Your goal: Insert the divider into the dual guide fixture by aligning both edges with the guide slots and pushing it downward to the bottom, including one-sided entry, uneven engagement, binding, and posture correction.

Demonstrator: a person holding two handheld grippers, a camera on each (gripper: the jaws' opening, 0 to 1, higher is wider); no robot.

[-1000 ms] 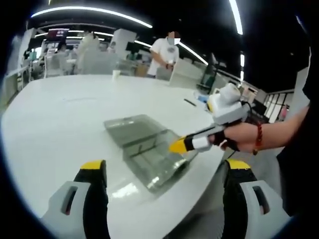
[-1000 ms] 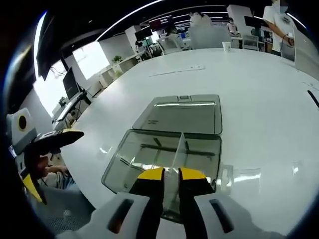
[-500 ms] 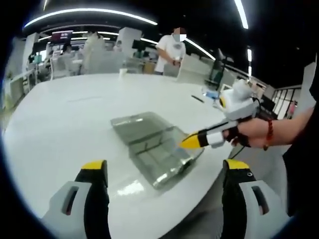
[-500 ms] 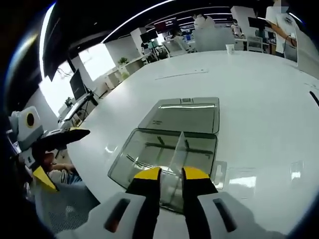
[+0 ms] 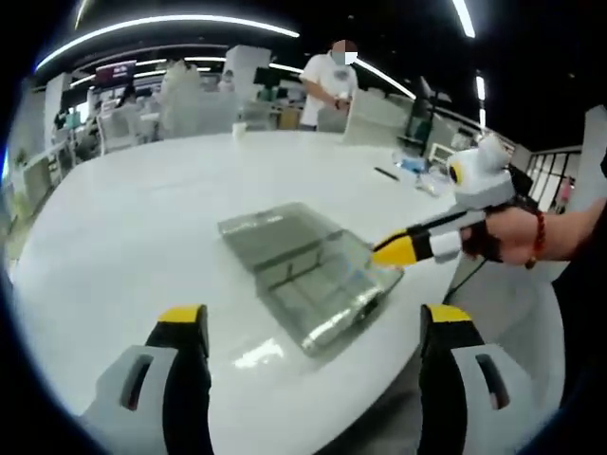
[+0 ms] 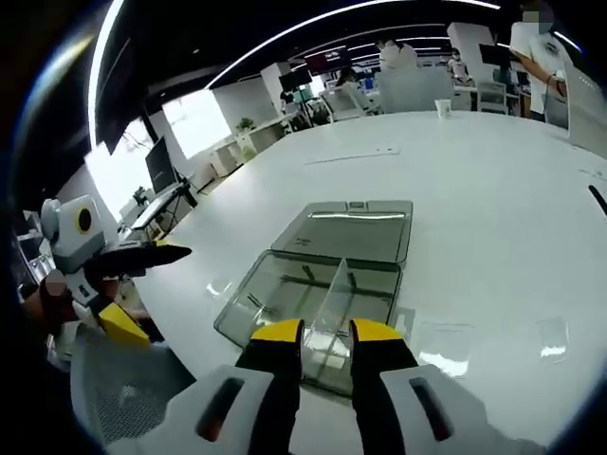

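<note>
Since the earlier frames both cameras have drawn back: the box [image 6: 327, 294] sits smaller and farther off in each view, yet it lies unmoved on the white table [image 5: 133, 218]. In the right gripper view the right gripper [image 6: 325, 334] has its jaws nearly closed, and the divider [image 6: 332, 301], a clear upright panel, rises just beyond the yellow tips; whether the jaws now pinch its near edge or stand just clear of it cannot be told. The panel stands across the box's tray, roughly level; judged from this, it looks seated in the guides, and the right tool's retreat suggests release, though full depth cannot be confirmed through the clear plastic. The left gripper [image 5: 313, 322] has its jaws wide apart and holds nothing, well short of the box [image 5: 303, 270]; from the other side it [image 6: 142, 254] hangs off the table edge. Count: one box with its lid folded flat, one divider, two grippers, one cup [image 6: 443, 83] far across the table, one person [image 5: 327, 81] standing beyond it.
</note>
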